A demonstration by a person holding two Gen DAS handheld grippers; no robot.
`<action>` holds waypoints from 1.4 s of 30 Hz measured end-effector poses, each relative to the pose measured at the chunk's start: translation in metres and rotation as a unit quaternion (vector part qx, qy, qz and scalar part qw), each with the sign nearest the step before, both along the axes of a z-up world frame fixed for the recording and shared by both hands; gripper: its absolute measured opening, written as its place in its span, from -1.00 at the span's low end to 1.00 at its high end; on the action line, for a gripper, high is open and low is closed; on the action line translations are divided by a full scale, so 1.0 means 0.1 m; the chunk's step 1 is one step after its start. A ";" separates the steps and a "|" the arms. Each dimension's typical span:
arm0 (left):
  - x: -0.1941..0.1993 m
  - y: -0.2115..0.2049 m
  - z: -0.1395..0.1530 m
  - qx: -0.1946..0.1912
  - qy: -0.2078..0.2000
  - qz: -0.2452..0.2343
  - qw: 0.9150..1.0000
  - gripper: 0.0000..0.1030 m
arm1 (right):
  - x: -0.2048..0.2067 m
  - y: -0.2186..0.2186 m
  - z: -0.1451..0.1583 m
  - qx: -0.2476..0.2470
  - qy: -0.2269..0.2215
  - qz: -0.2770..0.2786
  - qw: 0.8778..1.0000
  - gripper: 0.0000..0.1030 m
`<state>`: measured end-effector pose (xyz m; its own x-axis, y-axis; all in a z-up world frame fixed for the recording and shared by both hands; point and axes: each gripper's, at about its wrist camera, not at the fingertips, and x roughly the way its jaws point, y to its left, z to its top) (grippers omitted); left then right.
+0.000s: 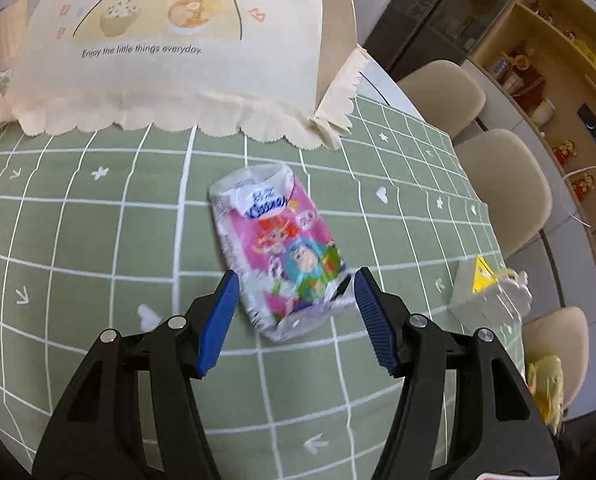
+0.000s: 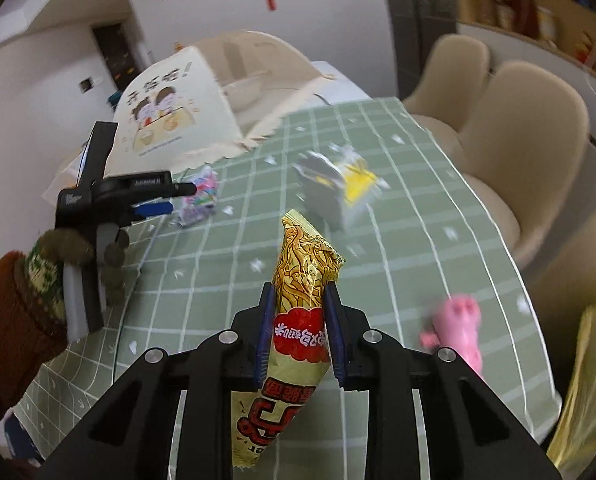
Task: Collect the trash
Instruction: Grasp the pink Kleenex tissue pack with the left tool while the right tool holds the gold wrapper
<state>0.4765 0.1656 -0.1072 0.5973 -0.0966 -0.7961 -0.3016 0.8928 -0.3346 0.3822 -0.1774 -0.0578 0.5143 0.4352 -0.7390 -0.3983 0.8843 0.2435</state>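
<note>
A pink and white tissue packet with cartoon figures lies on the green checked tablecloth. My left gripper is open, its blue pads on either side of the packet's near end. It also shows in the right wrist view beside the packet. My right gripper is shut on a gold noodle snack wrapper and holds it above the table. A crumpled grey and yellow wrapper lies further back; it also shows in the left wrist view.
A cream mesh food cover with a cartoon print stands at the back of the table. A pink pig toy lies at the right near the edge. Beige chairs line the right side. A yellow bag hangs at the far right.
</note>
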 end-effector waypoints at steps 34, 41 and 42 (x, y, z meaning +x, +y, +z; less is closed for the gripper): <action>0.38 -0.43 -0.14 0.054 0.024 -0.023 0.998 0.24 | -0.29 -0.05 -0.35 -0.033 0.015 0.000 0.999 -0.51; 0.38 -0.68 -0.15 0.134 0.047 -0.034 0.989 -0.25 | -0.33 -0.14 -0.36 -0.018 0.016 -0.006 1.000 -0.47; 0.35 -0.68 -0.14 0.129 0.043 -0.041 0.990 -0.44 | -0.34 -0.17 -0.32 -0.009 0.007 -0.006 1.000 -0.43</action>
<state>0.5119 0.0977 -0.1211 0.5253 0.0719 -0.8479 -0.2419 0.9679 -0.0677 0.3478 -0.1943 -0.0898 0.5089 0.4149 -0.7542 -0.3845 0.8935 0.2321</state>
